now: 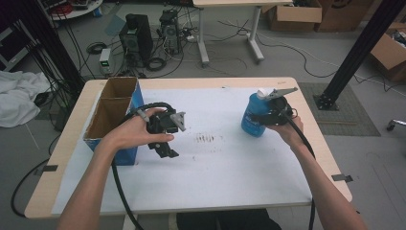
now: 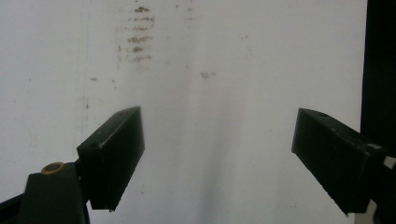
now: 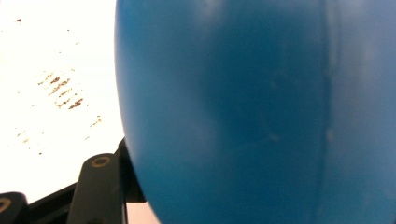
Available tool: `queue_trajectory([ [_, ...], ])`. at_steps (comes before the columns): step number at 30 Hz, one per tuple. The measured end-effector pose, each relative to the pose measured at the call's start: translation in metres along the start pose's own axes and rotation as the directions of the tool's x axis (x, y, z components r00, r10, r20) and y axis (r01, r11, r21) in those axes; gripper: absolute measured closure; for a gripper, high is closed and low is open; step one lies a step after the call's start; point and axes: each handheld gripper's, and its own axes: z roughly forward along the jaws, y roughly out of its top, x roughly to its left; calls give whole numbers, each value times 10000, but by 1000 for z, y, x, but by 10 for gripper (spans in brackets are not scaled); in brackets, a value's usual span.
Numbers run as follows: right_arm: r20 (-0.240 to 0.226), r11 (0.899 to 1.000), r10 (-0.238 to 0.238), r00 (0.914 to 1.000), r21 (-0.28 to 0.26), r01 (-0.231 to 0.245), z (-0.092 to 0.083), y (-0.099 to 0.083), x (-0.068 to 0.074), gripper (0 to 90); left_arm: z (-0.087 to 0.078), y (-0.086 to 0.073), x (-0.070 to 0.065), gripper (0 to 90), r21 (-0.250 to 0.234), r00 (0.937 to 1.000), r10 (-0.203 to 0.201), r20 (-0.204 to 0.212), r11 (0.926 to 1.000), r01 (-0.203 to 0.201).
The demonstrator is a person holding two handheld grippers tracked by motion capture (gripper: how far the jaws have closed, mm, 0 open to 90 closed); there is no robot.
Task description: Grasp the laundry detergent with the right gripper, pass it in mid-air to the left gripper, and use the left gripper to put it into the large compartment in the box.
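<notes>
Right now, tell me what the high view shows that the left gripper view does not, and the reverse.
High view alone: the blue bottle standing upright with the right claw around it, the open box at the table's left, and the floor beyond. Left gripper view alone: a close look between the left claw's own black jaws, spread wide with nothing between them. Both: the white sheet and its brown stains.

Left gripper (image 1: pixel 165 136) hovers with jaws spread wide; right gripper (image 1: pixel 268 112) is held level, jaws partly closed
</notes>
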Motion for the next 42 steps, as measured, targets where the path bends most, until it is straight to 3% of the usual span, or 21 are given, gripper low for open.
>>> queue_trajectory([
  [12, -55, 10000, 30, 10000, -70, -31, 0, 0, -1, 418, 1, 0, 1, 177, -7, 10000, 5, -6, 10000, -5],
  [16, -388, 9997, 178, 9991, -156, -184, -1, -1, -5, 436, 1, 0, 1, 177, 28, 10000, 14, 21, 10000, -14],
  [28, -508, 9995, 71, 9987, -289, -86, -1, -3, -7, 460, 2, 1, 2, 177, 5, 10000, -53, 31, 10000, 53],
  [36, -420, 9983, -444, 9981, -384, 428, -2, 1, -1, 463, 0, 0, 2, 177, -24, 9999, -117, 13, 9999, 117],
  [41, -660, 9954, -829, 9944, -542, 794, -9, 7, 5, 462, -3, -2, 2, 177, -143, 9998, -220, 7, 9997, 220],
  [42, -1024, 9919, -1185, 9877, -580, 1130, -13, 12, 9, 462, -4, -2, 3, 177, -90, 9997, -263, -4, 9996, 263],
])
